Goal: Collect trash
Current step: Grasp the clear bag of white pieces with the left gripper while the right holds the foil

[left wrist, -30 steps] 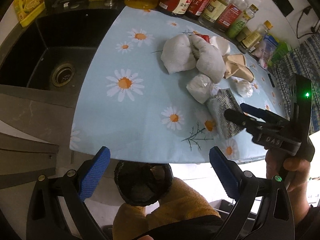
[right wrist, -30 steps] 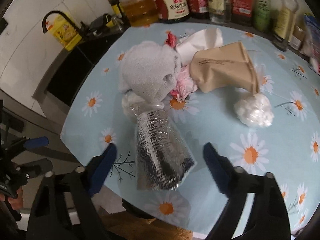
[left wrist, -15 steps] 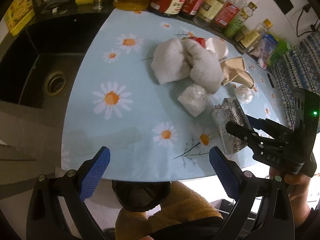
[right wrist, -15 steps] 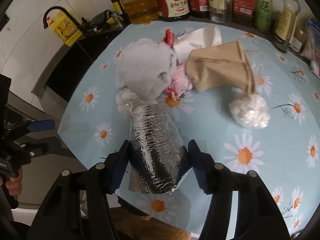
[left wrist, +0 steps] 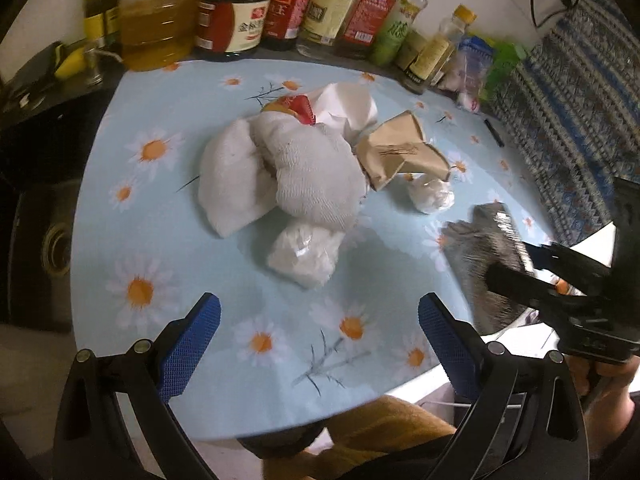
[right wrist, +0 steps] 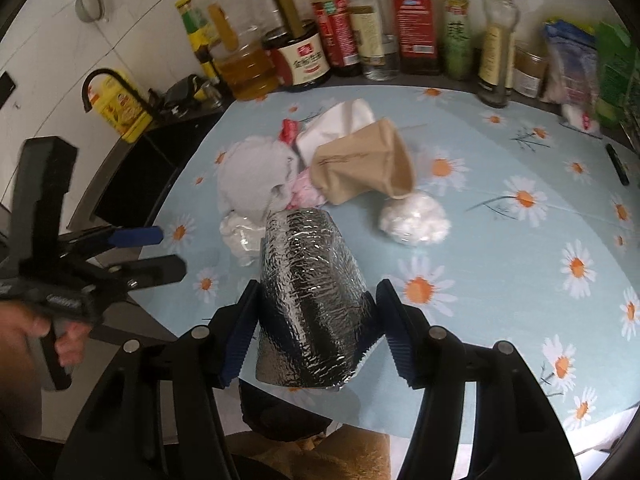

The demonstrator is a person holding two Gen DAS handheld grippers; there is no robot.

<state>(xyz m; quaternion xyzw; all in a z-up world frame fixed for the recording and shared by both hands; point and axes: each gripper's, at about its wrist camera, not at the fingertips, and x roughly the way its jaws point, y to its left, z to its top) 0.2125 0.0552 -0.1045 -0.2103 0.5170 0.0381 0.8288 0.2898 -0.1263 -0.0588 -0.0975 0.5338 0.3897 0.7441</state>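
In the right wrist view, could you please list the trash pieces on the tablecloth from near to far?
Silver foil bag in the right claw → clear plastic wad → brown paper bag → white paper.

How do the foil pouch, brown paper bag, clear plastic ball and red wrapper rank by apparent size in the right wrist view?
1. Foil pouch, though it is nearest the camera, so this is unsure.
2. Brown paper bag.
3. Clear plastic ball.
4. Red wrapper, partly hidden.
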